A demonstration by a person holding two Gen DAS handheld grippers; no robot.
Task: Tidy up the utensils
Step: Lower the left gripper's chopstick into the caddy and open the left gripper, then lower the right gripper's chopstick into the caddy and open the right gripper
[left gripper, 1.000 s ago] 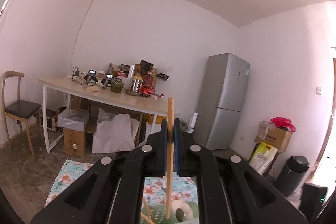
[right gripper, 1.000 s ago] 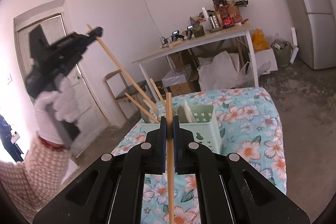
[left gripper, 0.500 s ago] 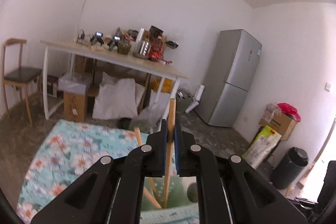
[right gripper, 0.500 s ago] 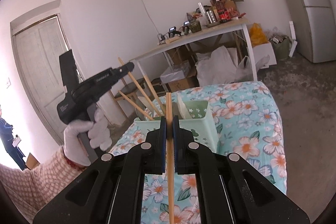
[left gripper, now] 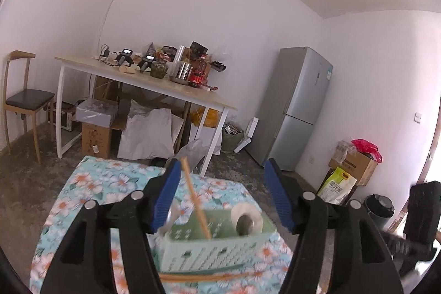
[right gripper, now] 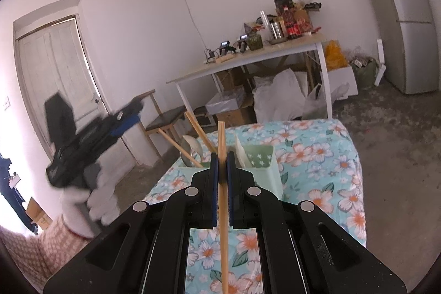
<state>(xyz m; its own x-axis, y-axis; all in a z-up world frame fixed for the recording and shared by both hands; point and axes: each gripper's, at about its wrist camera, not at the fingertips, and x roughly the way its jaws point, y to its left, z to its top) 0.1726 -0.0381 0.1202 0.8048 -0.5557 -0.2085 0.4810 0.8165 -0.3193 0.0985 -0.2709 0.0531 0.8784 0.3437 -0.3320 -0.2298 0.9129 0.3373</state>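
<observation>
The left gripper (left gripper: 222,193) is opening over a green caddy (left gripper: 217,247) that is sitting on a desk covered in a floral cloth (left gripper: 91,183). Its blue fingers (left gripper: 165,194) are standing wide apart, and a chopstick (left gripper: 196,200) is leaning free between them, close to the left finger, its lower end down inside the caddy. A roll of tape (left gripper: 246,219) is lying in the caddy's right part, and another chopstick (left gripper: 204,277) is lying on the cloth along the caddy's near side. In the right wrist view, the right gripper (right gripper: 222,170) is clamping a second chopstick (right gripper: 223,211) upright, its fingers closed tight on the shaft. Beyond it, the caddy (right gripper: 264,170) is holding two slanted chopsticks (right gripper: 199,132) and a spoon (right gripper: 190,148) near the desk's far left corner. A gloved hand (right gripper: 93,200) in a checked sleeve (right gripper: 41,247) is gripping the blurred left gripper (right gripper: 104,128) to the caddy's left.
</observation>
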